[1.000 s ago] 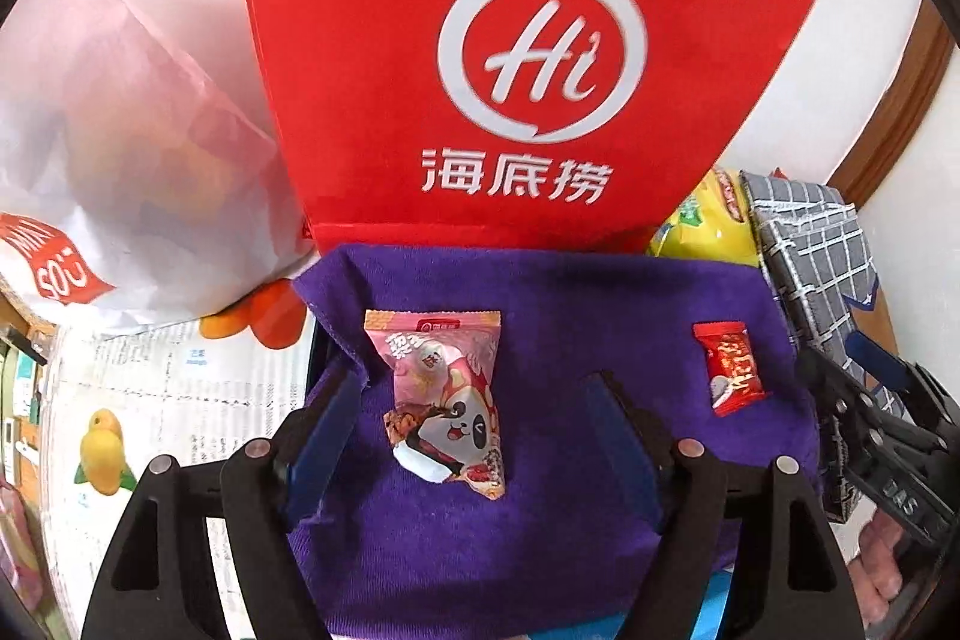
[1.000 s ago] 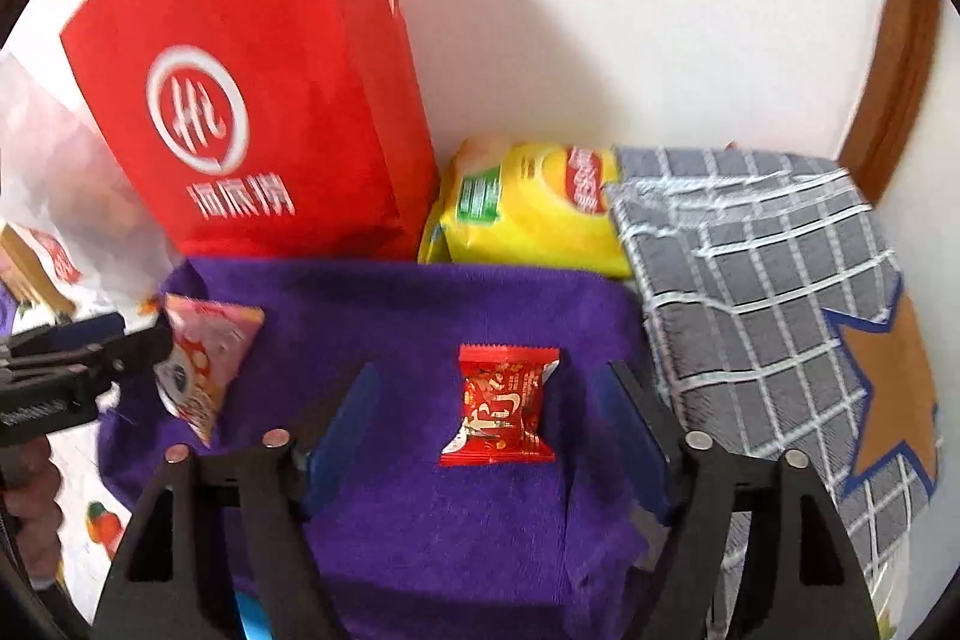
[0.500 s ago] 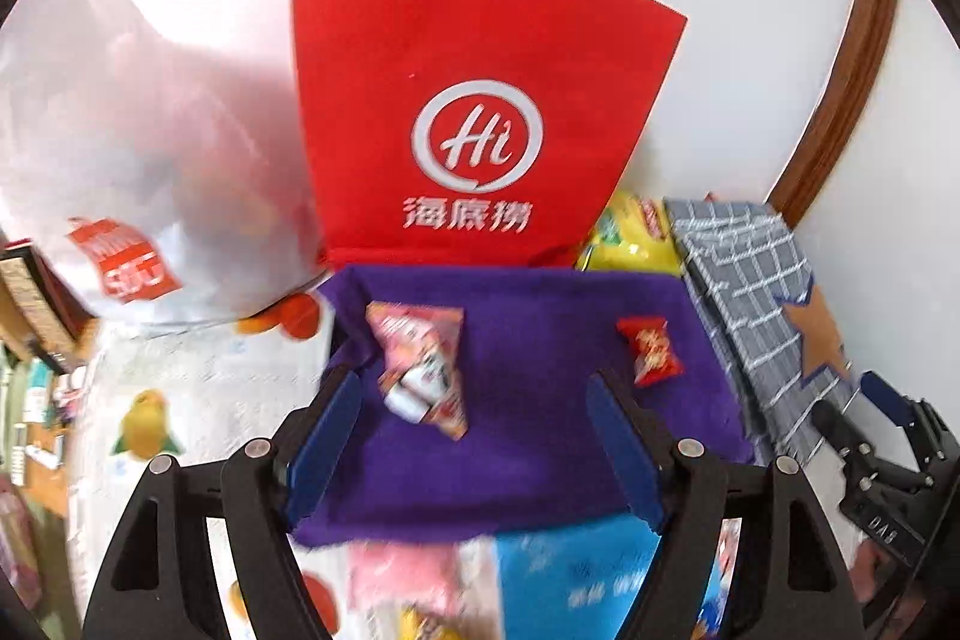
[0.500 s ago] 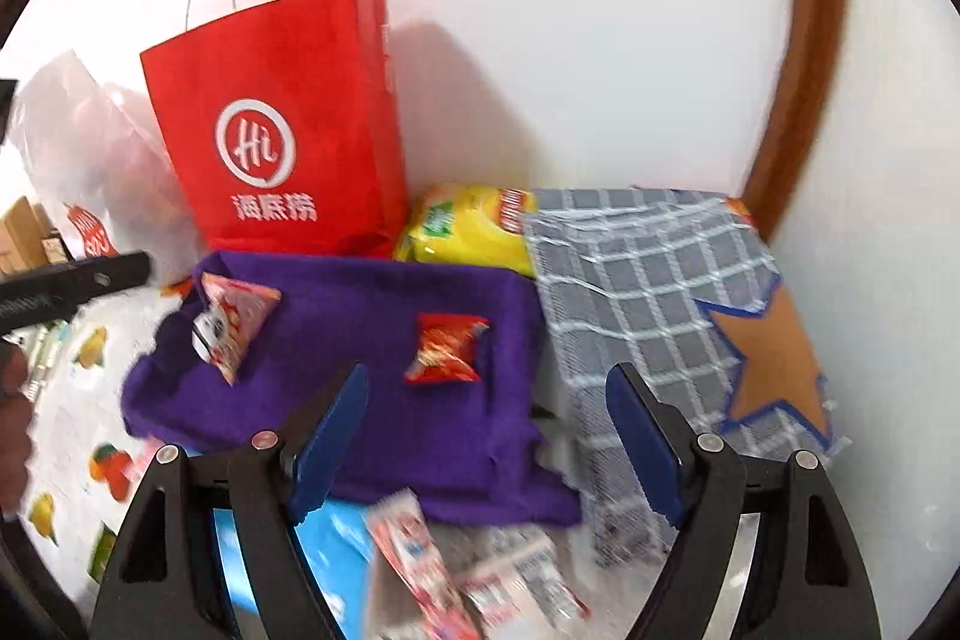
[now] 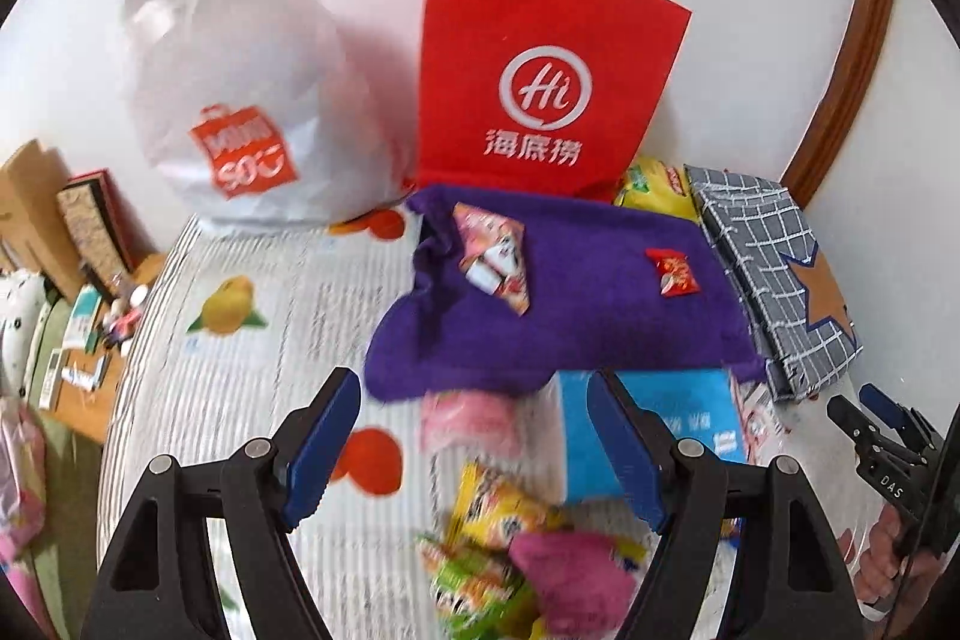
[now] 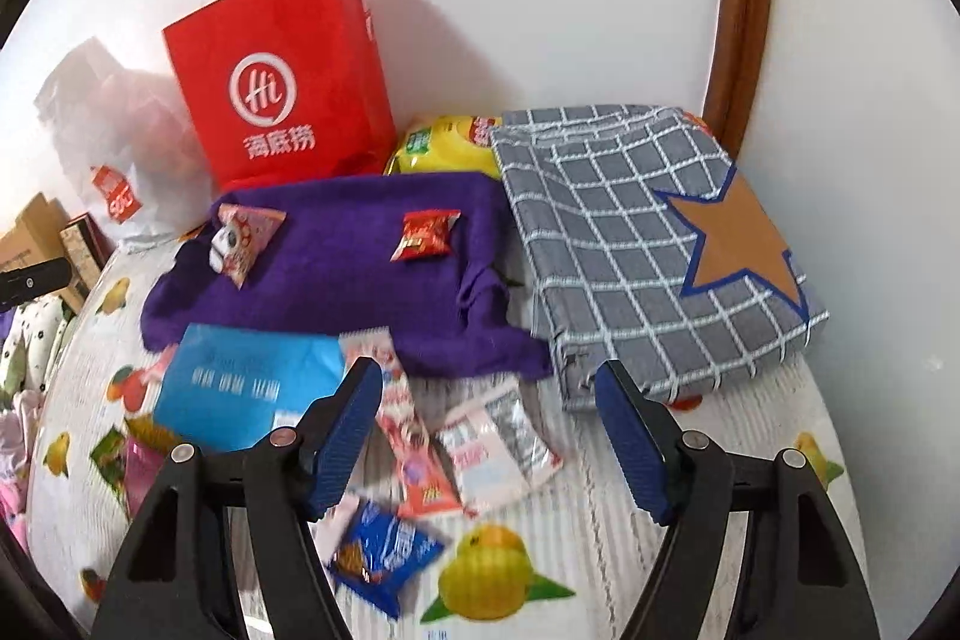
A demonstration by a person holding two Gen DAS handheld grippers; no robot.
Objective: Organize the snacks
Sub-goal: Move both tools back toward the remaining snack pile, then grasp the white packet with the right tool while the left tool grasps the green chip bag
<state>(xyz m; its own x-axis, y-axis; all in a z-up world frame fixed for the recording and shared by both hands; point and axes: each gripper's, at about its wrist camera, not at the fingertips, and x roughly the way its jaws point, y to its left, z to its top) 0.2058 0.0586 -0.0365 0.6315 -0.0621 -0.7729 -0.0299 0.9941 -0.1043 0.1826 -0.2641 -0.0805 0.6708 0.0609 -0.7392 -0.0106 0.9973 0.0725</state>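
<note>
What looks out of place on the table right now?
Only two snacks sit on the purple cloth: the pink panda packet and red candy. The remaining packets lie jumbled on the tablecloth in front, and the cloth's near edge is rumpled.

Left gripper [image 5: 474, 445] tilts downward with jaws apart and empty; right gripper [image 6: 489, 439] likewise, its jaws just closing slightly.

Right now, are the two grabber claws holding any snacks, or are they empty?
Left gripper: open, holding nothing.
Right gripper: open, holding nothing; its jaws have just been closing a little.
</note>
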